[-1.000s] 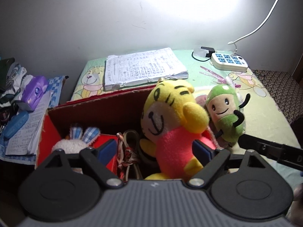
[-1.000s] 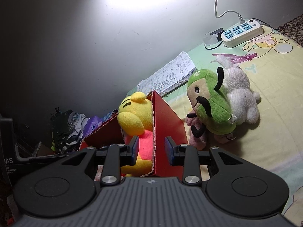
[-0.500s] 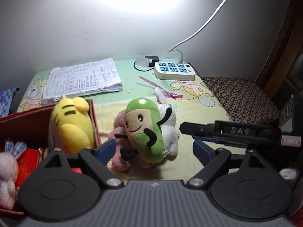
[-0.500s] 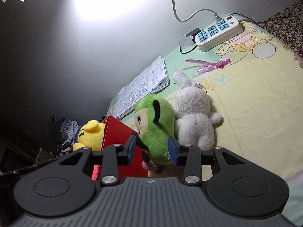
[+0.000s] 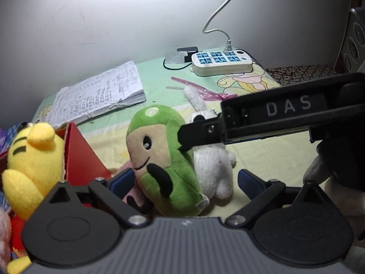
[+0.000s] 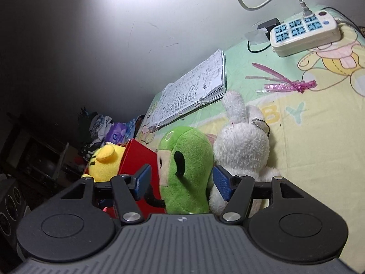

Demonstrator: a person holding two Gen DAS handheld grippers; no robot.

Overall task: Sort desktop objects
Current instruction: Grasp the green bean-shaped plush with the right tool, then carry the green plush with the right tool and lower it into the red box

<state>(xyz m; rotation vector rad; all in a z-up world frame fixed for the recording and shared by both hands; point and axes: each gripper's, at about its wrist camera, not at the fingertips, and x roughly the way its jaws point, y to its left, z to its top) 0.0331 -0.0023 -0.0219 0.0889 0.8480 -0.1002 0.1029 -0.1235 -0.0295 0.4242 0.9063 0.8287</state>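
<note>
A green plush toy (image 5: 164, 159) stands on the printed cloth beside a red box (image 5: 79, 157), with a white plush rabbit (image 5: 214, 166) behind it. A yellow plush tiger (image 5: 34, 159) sits in the box. My left gripper (image 5: 184, 180) is open, its fingers either side of the green plush and rabbit. My right gripper (image 6: 180, 182) is open around the green plush (image 6: 184, 166), not squeezing it; the rabbit (image 6: 241, 146) is at its right, the box (image 6: 139, 159) and tiger (image 6: 105, 164) at its left. The right gripper's body (image 5: 285, 114) crosses the left wrist view.
An open notebook (image 5: 98, 96) lies at the back left by the wall. A white power strip (image 5: 221, 62) with a cable sits at the back right. A pink ribbon (image 6: 287, 84) lies on the cloth. Clutter (image 6: 107, 130) lies off the table's left edge.
Both grippers have moved closer to the green plush. The right gripper has opened wider and now straddles it. The left view has swung right, away from the box.
</note>
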